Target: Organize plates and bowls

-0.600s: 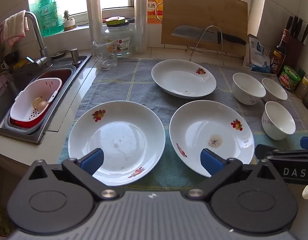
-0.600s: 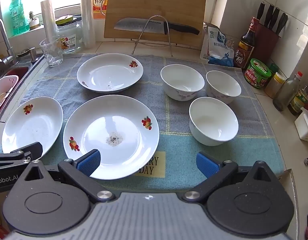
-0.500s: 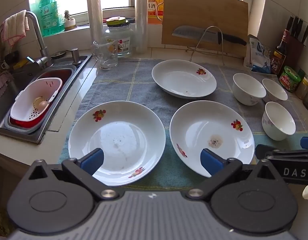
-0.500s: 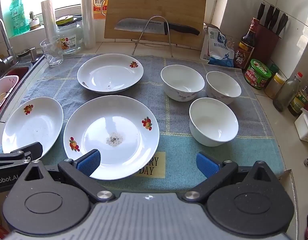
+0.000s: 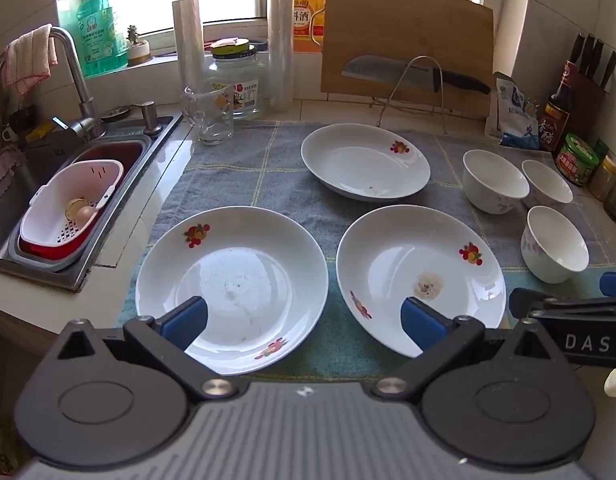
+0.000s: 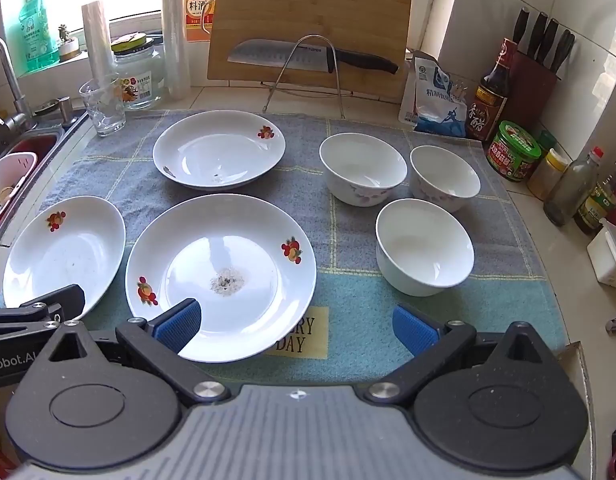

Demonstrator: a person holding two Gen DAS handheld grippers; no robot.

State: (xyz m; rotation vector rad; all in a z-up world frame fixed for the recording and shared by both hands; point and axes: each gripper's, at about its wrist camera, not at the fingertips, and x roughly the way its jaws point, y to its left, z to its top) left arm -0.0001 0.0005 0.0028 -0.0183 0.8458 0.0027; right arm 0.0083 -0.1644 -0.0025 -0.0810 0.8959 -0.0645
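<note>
Plates first: both grippers, left gripper (image 5: 304, 320) and right gripper (image 6: 294, 326), hover spread wide and empty; slide one finger under the near plate (image 6: 220, 276) rim before lifting

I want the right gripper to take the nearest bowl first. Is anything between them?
Nothing visible. The right gripper hangs open above the towel, and only bare towel lies between it and the nearest bowl. The plate sits off to the side.

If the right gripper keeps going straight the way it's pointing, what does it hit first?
Probably the near plate with the gritty spot, or the towel beside it. The right gripper is open, angled down; its left finger overlaps the plate's rim, but depth is unclear.
</note>
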